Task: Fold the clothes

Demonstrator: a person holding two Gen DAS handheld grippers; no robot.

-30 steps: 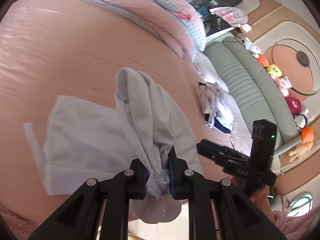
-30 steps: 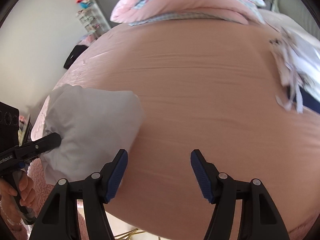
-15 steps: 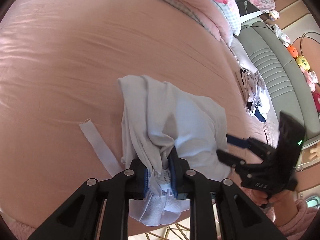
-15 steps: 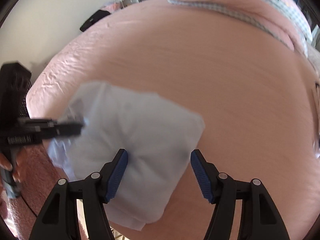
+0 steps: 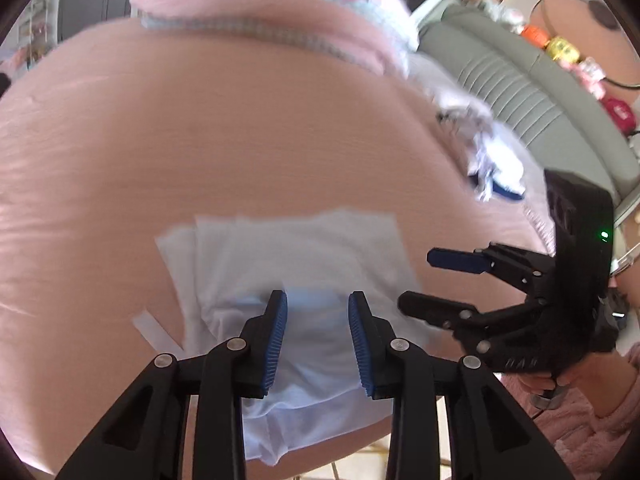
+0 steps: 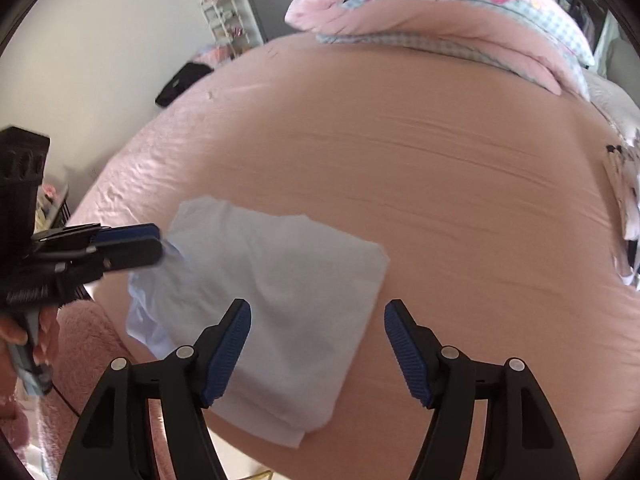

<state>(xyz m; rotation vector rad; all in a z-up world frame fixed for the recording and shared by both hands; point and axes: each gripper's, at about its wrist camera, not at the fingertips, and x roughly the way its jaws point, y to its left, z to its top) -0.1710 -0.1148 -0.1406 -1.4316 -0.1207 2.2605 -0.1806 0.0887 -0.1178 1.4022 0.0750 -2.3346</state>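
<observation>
Left tongs (image 5: 317, 336) just opening over garment (image 5: 288, 264), empty

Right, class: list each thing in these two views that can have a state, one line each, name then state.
white garment: folded, lying flat on the bed near its edge, released.
left tool: jaws just opened, apart over the garment, gripping nothing.
right tool: open wide, empty, above the garment.
pink bedsheet: spread, lightly wrinkled.
pink quilt: folded at the far end.
</observation>
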